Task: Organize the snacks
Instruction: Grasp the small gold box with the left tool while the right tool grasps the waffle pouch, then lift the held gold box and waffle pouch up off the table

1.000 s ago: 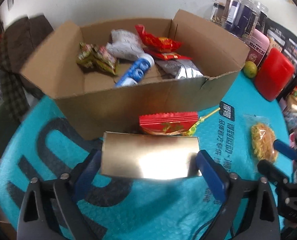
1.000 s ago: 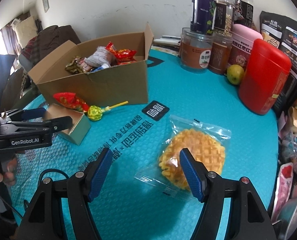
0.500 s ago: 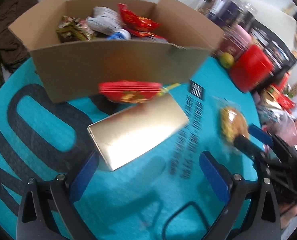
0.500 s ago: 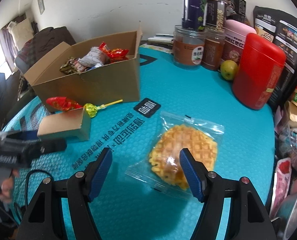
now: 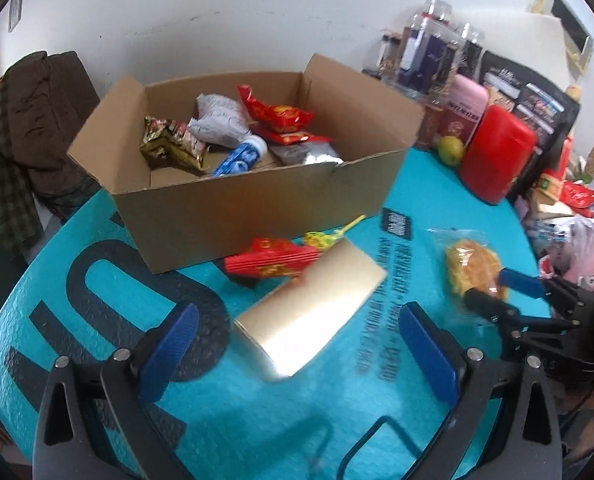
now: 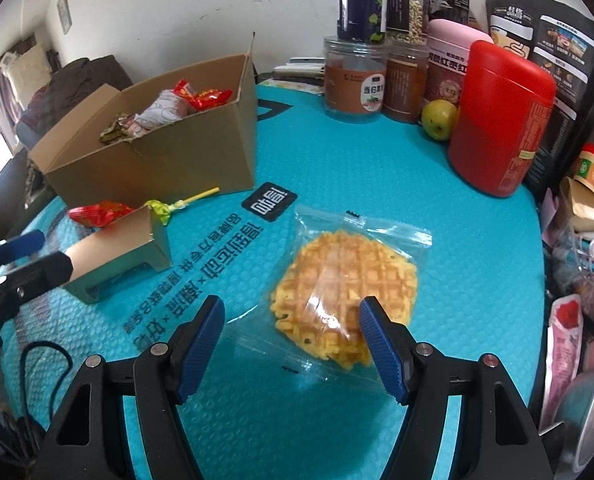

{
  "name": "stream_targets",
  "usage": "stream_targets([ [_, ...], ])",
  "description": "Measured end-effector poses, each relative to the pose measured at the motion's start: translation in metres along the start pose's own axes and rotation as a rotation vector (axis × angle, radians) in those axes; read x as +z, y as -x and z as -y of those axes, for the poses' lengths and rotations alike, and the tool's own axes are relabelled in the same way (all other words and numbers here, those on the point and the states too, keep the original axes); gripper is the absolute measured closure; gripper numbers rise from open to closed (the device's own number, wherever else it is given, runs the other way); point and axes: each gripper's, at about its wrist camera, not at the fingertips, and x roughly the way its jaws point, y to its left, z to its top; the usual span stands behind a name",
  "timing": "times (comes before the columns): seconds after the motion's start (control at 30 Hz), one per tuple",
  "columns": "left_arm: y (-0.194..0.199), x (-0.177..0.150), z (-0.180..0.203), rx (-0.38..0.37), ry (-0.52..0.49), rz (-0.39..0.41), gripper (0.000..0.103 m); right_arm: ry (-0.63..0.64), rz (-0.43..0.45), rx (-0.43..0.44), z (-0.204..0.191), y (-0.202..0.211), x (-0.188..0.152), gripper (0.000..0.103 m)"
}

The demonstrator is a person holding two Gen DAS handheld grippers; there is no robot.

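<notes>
A gold box lies on the teal table, skewed, between the wide-open fingers of my left gripper, touching neither pad. It also shows in the right wrist view. A cardboard box holding several snack packets stands behind it. A red packet and a lollipop lie at the box's front. My right gripper is open around the near edge of a bagged waffle, which also shows in the left wrist view.
Jars, a red canister, a green fruit and dark bags stand along the back right. Loose packets crowd the right table edge. Dark clothing lies left of the box.
My left gripper let go of the gold box and opened wide; the box now lies skewed on the table. The right gripper moved closer over the waffle.
</notes>
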Motion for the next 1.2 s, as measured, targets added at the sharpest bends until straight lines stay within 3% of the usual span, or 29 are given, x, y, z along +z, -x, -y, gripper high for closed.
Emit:
stream_targets([
  [0.03,-0.004,0.001,-0.002,-0.002,0.0,-0.011,0.001,-0.002,0.0,-0.02,0.0,-0.002,0.001,0.032],
  [0.13,-0.016,0.001,-0.002,-0.011,-0.008,-0.037,0.001,-0.022,0.008,-0.072,0.005,-0.005,0.003,0.014],
  [0.3,-0.033,0.0,0.006,-0.046,-0.044,-0.081,0.001,-0.07,-0.025,-0.091,0.015,-0.017,0.005,0.01],
  [0.37,-0.038,-0.001,0.008,-0.071,-0.05,-0.096,0.001,-0.074,-0.039,-0.107,0.017,-0.025,0.007,0.003],
  [0.43,-0.041,-0.001,0.01,-0.083,-0.058,-0.099,0.003,-0.079,-0.051,-0.098,0.017,-0.03,0.007,0.003],
  [0.6,-0.049,-0.003,0.012,-0.085,-0.065,-0.128,0.041,-0.101,-0.073,-0.075,0.021,-0.038,0.004,0.003],
  [0.7,-0.048,-0.006,0.015,-0.096,-0.071,-0.126,0.053,-0.098,-0.081,-0.069,0.021,-0.038,0.0,0.007],
  [0.87,-0.042,-0.012,0.021,-0.111,-0.066,-0.13,0.057,-0.06,-0.082,-0.047,0.016,-0.029,-0.006,0.019],
  [1.2,-0.011,-0.034,0.027,-0.125,-0.068,-0.122,0.059,-0.017,-0.104,-0.019,-0.003,-0.003,-0.04,0.02],
])
